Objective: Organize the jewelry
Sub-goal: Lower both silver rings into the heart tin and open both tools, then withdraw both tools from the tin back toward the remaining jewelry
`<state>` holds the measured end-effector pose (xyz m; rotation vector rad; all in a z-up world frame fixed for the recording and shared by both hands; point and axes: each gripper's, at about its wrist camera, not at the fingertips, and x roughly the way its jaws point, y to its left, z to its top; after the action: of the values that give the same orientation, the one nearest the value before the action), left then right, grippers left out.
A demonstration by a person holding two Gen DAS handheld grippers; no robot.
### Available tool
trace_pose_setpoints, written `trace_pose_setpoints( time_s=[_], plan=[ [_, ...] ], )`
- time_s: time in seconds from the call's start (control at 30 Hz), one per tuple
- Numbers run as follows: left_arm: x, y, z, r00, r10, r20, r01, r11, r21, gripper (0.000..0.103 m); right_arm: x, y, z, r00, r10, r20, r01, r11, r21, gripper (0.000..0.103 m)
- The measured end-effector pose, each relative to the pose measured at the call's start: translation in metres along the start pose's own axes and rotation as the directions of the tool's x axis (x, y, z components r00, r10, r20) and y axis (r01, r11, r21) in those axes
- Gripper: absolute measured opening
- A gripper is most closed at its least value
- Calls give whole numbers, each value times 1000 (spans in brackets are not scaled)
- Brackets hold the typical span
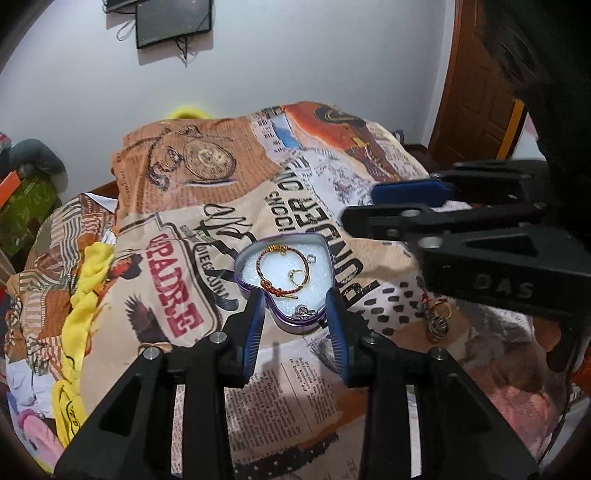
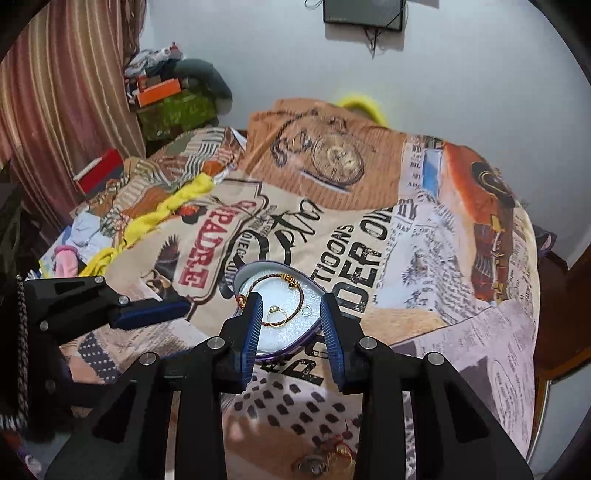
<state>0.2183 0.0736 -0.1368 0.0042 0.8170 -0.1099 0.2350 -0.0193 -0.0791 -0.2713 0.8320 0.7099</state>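
Observation:
A purple heart-shaped tin [image 1: 317, 238] with a white foam lining sits on the printed bed cover. In it lie a red cord bracelet [image 1: 260, 267], a gold ring [image 1: 298, 276], a small silver ring [image 1: 311, 259] and a silver piece [image 1: 302, 311] at its near tip. My left gripper [image 1: 295, 301] is open, its fingers either side of the tin's near tip. My right gripper [image 2: 290, 301] is open and empty, above the tin [image 2: 243, 275]; it also shows in the left wrist view [image 1: 360, 206]. A pile of loose rings and cords [image 1: 437, 317] lies right of the tin.
The printed cover [image 1: 221, 192] spans the bed. A yellow cloth [image 1: 88, 284] lies along its left side, with clutter and boxes [image 2: 166, 99] beyond. A wooden door [image 1: 476, 85] stands at the right, and a dark frame [image 1: 173, 22] hangs on the white wall.

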Motion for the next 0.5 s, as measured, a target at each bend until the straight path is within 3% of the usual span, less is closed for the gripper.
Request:
trace_pose_setpoints(
  time_s=[0.23, 0.5],
  plan=[
    [-30, -1, 3, 999, 17, 49, -16, 1000, -22, 35, -33, -7, -11, 998, -25, 51, 24, 1000, 20, 29],
    [-45, -19, -1, 998, -18, 62, 18, 1000, -15, 39, -60, -18, -35, 997, -44, 67, 41, 998, 52, 30]
  ],
)
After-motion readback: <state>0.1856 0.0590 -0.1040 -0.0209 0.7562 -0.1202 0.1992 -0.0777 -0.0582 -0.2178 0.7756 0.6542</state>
